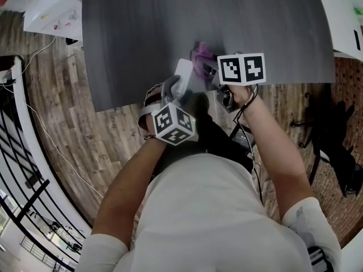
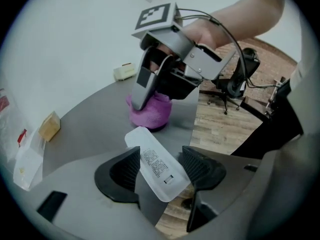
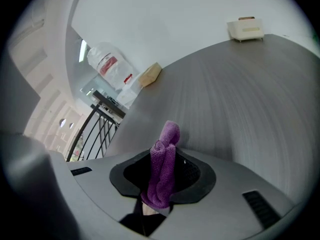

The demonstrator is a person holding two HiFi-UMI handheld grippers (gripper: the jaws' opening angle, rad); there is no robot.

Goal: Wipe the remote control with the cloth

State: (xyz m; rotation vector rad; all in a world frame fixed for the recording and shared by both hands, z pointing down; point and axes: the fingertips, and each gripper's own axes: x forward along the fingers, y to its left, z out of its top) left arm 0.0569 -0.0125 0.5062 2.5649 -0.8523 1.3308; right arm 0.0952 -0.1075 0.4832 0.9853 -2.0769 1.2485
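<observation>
The white remote control [image 2: 157, 164] lies label side up at the near edge of the dark grey table [image 1: 136, 33], one end over the edge. My left gripper [image 2: 160, 166] is open around it, a pad close on each side. The remote [image 1: 184, 75] also shows in the head view, just ahead of the left gripper [image 1: 173, 89]. My right gripper [image 3: 162, 176] is shut on a purple cloth [image 3: 164, 169] that stands bunched between its pads. In the left gripper view the right gripper [image 2: 150, 91] holds the cloth [image 2: 150, 113] down on the table just beyond the remote.
A cream box [image 3: 245, 29] sits at the table's far side, a tan block [image 3: 150, 74] and a plastic bag [image 3: 107, 61] at another edge. A black railing [image 1: 22, 152] runs at the left over the wood floor. An office chair [image 1: 334, 140] stands at the right.
</observation>
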